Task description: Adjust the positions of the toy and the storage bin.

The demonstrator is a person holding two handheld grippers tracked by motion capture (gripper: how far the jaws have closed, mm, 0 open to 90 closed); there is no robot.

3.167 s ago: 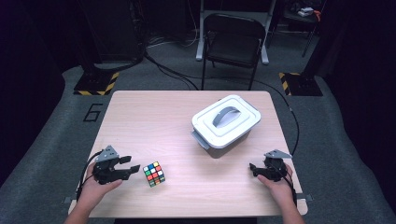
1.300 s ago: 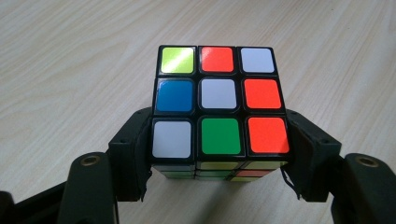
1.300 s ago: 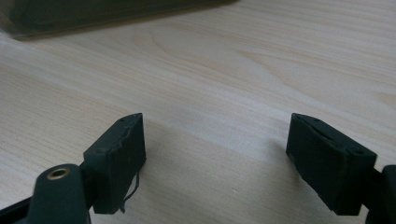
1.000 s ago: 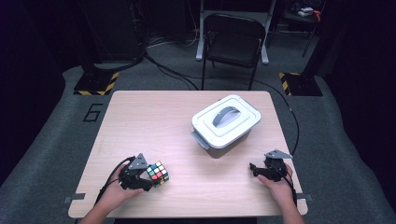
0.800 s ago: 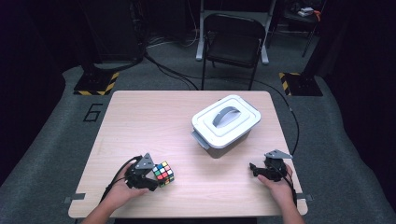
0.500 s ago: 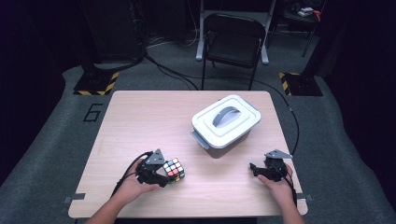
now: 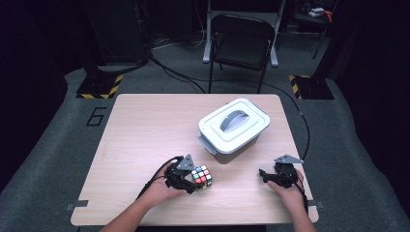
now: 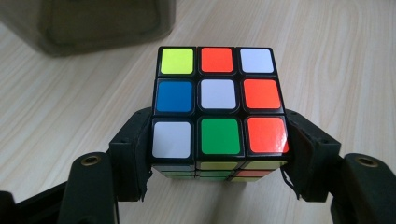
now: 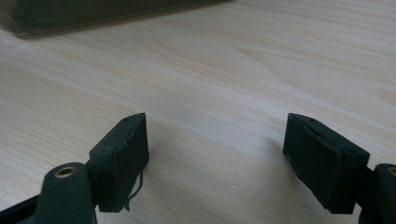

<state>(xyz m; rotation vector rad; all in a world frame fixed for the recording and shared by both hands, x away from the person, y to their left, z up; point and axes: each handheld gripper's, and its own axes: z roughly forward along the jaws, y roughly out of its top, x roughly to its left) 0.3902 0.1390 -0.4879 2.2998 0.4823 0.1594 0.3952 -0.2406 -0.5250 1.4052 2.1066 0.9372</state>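
Note:
A scrambled Rubik's cube (image 7: 202,177) sits between the jaws of my left gripper (image 7: 197,180) near the table's front edge, a little left of centre. In the left gripper view the cube (image 8: 218,93) fills the middle, and both pads of the left gripper (image 8: 217,156) press on its sides. Whether the cube rests on the wood or hangs just above it I cannot tell. My right gripper (image 7: 265,174) rests at the front right. Its jaws stand wide apart over bare wood in the right gripper view (image 9: 217,144), with nothing between them.
A white lidded box with a grey handle (image 7: 233,124) stands right of the table's centre, just beyond both grippers. The wooden table (image 7: 145,125) is bare on its left half. A black folding chair (image 7: 241,43) stands behind the table.
My left gripper closed on the cube and has carried it to the right along the front of the table, toward the box. The right hand has stayed where it was.

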